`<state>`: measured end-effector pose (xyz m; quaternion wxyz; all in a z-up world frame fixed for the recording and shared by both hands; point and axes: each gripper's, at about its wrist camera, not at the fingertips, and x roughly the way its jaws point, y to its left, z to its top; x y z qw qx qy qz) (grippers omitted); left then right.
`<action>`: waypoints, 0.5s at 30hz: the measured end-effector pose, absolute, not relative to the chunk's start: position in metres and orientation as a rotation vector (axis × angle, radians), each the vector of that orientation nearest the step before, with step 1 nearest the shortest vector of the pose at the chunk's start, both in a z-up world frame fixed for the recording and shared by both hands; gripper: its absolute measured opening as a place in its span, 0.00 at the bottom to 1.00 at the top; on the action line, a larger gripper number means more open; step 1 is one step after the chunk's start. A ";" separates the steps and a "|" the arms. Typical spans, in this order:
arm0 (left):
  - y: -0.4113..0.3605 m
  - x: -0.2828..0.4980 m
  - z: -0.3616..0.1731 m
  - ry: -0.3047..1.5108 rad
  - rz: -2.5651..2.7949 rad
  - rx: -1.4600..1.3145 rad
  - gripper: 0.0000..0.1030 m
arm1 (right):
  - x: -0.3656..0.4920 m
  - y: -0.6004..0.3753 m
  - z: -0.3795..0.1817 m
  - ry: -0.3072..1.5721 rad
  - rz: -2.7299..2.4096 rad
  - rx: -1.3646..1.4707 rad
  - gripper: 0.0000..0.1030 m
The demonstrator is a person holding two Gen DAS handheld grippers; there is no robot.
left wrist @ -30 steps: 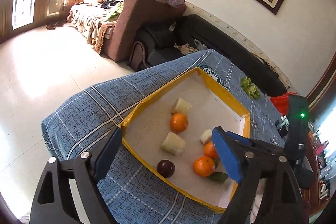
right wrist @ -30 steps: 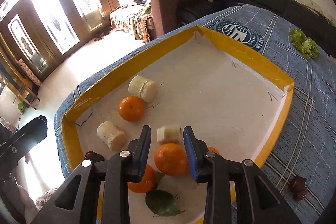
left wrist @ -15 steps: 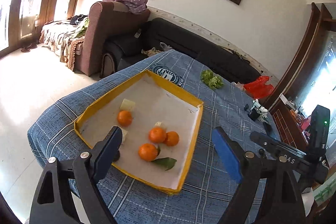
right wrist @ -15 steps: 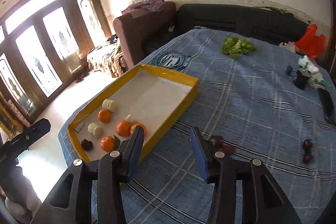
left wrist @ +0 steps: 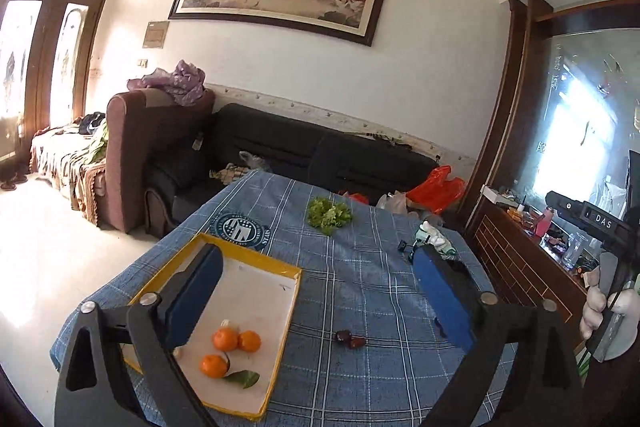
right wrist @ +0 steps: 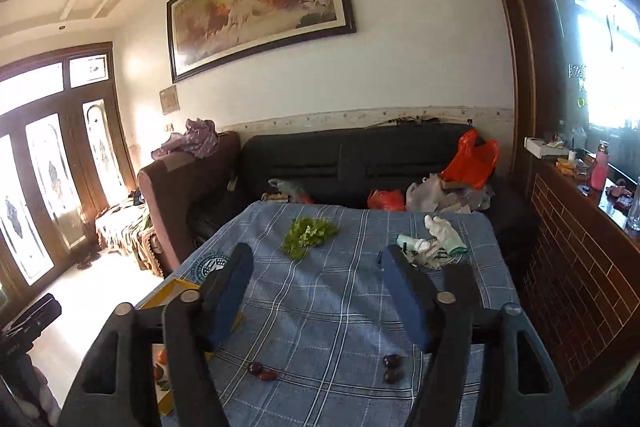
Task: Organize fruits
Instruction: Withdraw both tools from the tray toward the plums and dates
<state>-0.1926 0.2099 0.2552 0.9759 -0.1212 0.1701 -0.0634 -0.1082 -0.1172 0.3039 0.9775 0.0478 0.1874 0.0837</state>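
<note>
A yellow-rimmed tray [left wrist: 294,291] lies on the blue plaid tablecloth [left wrist: 360,287] at the left. It holds three oranges [left wrist: 225,340] and a green leaf [left wrist: 244,379]; part of the tray is hidden behind my left finger. Dark red fruits [left wrist: 349,339] lie on the cloth right of the tray. In the right wrist view these show as one pair [right wrist: 262,371] and a second pair [right wrist: 391,367]. My left gripper [left wrist: 316,303] is open and empty, high above the table. My right gripper [right wrist: 316,295] is open and empty, also raised above the cloth.
A bunch of green leaves [left wrist: 328,213] lies at the table's far side, white gloves and small items [right wrist: 436,239] at the far right. A black sofa [right wrist: 360,163] with bags stands behind the table, a brown armchair [left wrist: 148,147] left, a wooden cabinet [right wrist: 580,267] right.
My right gripper let go of an orange in the tray and opened. Both grippers pulled back and rose, tilting up from the tray toward the room; the tray shrank in view.
</note>
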 end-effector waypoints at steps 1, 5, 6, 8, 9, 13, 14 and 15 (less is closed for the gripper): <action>0.207 -0.188 0.250 0.350 -0.138 -0.245 1.00 | -0.109 -0.120 0.298 0.375 0.163 0.093 0.77; 0.189 -0.145 0.193 0.580 -0.225 -0.295 1.00 | -0.089 -0.126 0.238 0.503 0.175 0.136 0.77; 0.187 -0.134 0.177 0.640 -0.245 -0.328 1.00 | -0.081 -0.126 0.218 0.543 0.183 0.154 0.77; 0.185 -0.120 0.154 0.700 -0.246 -0.354 1.00 | -0.061 -0.122 0.176 0.630 0.211 0.191 0.77; 0.185 -0.114 0.146 0.709 -0.226 -0.350 0.99 | -0.055 -0.122 0.160 0.662 0.225 0.204 0.76; 0.188 -0.101 0.132 0.699 -0.176 -0.344 0.94 | -0.026 -0.091 0.089 0.825 0.320 0.205 0.66; 0.189 -0.096 0.131 0.697 -0.172 -0.347 0.89 | -0.021 -0.086 0.079 0.849 0.340 0.199 0.63; 0.189 -0.093 0.128 0.697 -0.170 -0.347 0.82 | -0.014 -0.073 0.064 0.885 0.372 0.185 0.61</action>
